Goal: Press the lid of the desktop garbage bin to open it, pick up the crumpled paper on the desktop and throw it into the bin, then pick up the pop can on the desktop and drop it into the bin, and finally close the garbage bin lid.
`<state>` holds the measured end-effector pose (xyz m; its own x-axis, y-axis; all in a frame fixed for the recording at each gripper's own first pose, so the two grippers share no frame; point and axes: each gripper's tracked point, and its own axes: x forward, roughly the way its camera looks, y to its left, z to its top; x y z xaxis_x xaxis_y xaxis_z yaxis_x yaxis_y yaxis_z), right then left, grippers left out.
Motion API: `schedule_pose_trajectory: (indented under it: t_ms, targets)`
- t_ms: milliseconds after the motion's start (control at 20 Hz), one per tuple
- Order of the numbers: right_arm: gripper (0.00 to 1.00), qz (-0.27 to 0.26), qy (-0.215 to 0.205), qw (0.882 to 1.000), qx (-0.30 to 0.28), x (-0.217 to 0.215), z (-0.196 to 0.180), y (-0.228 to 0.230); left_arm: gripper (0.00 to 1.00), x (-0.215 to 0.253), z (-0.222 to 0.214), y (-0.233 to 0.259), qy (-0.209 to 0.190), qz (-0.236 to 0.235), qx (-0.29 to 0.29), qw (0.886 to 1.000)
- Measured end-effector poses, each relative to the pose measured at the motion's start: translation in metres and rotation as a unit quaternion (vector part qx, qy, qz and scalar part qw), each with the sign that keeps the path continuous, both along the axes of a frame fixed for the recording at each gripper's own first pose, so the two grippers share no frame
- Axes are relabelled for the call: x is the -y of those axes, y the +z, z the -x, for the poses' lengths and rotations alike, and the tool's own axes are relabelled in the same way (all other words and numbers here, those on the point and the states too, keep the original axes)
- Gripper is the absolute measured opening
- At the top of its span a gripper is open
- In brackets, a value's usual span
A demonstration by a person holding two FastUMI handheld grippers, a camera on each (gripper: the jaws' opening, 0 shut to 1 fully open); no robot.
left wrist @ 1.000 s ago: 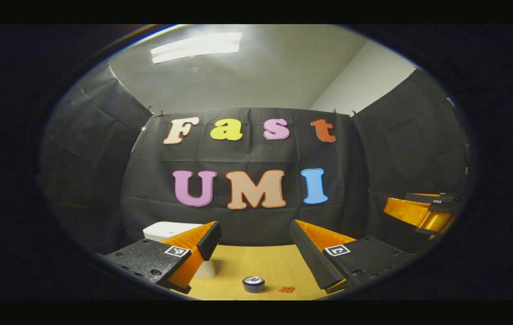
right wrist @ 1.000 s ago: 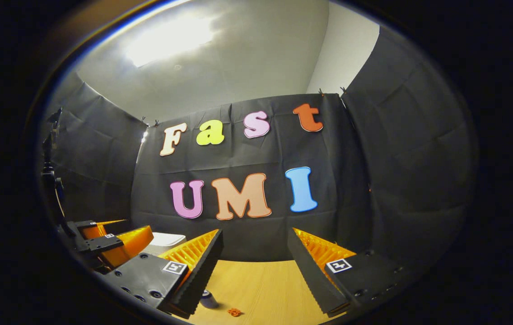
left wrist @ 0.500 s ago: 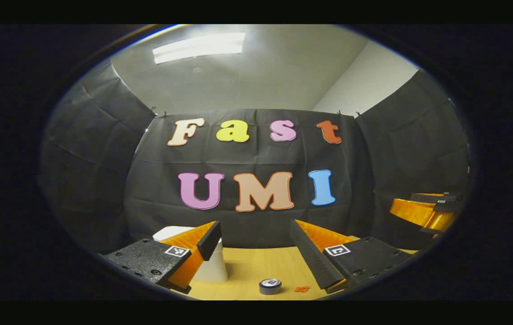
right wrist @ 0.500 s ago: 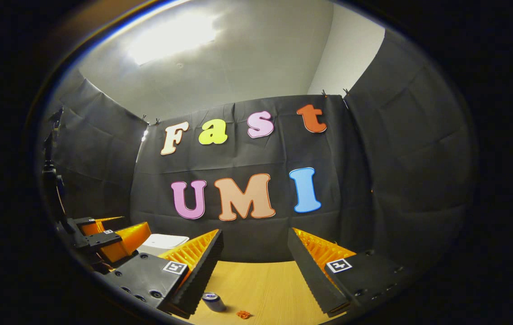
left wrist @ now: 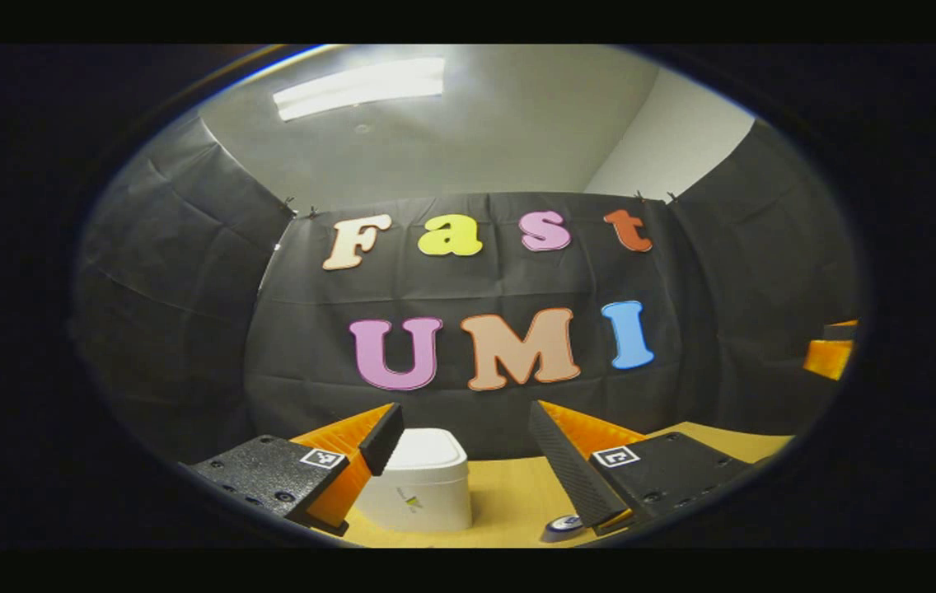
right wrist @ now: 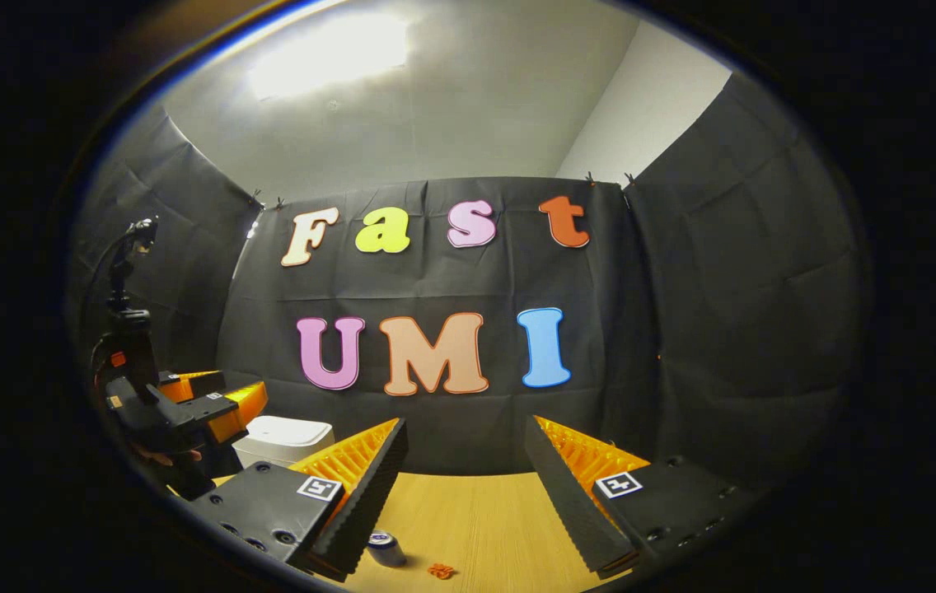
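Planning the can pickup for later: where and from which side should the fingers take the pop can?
The pop can stands upright on the table, top up, so probably grip its round side wall at mid-height, coming in level from the front. The right gripper is open, its fingers apart.

No readable text: garbage bin [left wrist: 423,490] logo and pop can [right wrist: 386,549] print too small.

Each gripper body is seen as a black textured block [left wrist: 258,478] with screws [right wrist: 273,536] and a square black-and-white marker [right wrist: 319,487]. The fingers [right wrist: 579,486] are ribbed and wedge-shaped.
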<state>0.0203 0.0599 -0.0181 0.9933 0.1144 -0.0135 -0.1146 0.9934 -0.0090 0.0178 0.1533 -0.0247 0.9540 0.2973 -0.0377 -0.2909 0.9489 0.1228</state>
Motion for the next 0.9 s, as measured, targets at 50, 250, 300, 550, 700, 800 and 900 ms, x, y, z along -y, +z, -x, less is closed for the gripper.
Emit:
schedule_pose_trajectory:
  t_ms: [50, 250, 300, 550, 700, 800, 900]
  targets:
    - [0.95, 0.002, -0.007, 1.000, -0.002, -0.001, 0.000, -0.002, 0.94, -0.012, -0.007, -0.006, 0.004, -0.004, -0.002, 1.000]
    - [0.95, 0.012, -0.029, 0.999, -0.012, -0.010, -0.003, -0.010, 0.96, -0.051, -0.032, -0.034, 0.012, -0.018, -0.018, 1.000]
    - [0.96, 0.016, -0.034, 0.999, -0.015, -0.013, -0.005, -0.012, 0.94, -0.061, -0.038, -0.044, 0.014, -0.018, -0.024, 0.999]
    - [0.96, 0.044, -0.048, 0.997, -0.038, -0.033, -0.008, -0.031, 0.69, -0.108, -0.060, -0.101, 0.034, -0.012, -0.065, 0.997]
    - [0.96, 0.059, -0.051, 0.996, -0.048, -0.046, -0.012, -0.041, 0.33, -0.125, -0.065, -0.130, 0.043, 0.010, -0.085, 0.995]
    - [0.96, 0.065, -0.052, 0.995, -0.052, -0.054, -0.015, -0.044, 0.24, -0.136, -0.063, -0.151, 0.054, 0.026, -0.102, 0.993]
    - [0.95, 0.069, -0.053, 0.995, -0.046, -0.061, -0.019, -0.042, 0.26, -0.135, -0.055, -0.166, 0.054, 0.039, -0.124, 0.990]
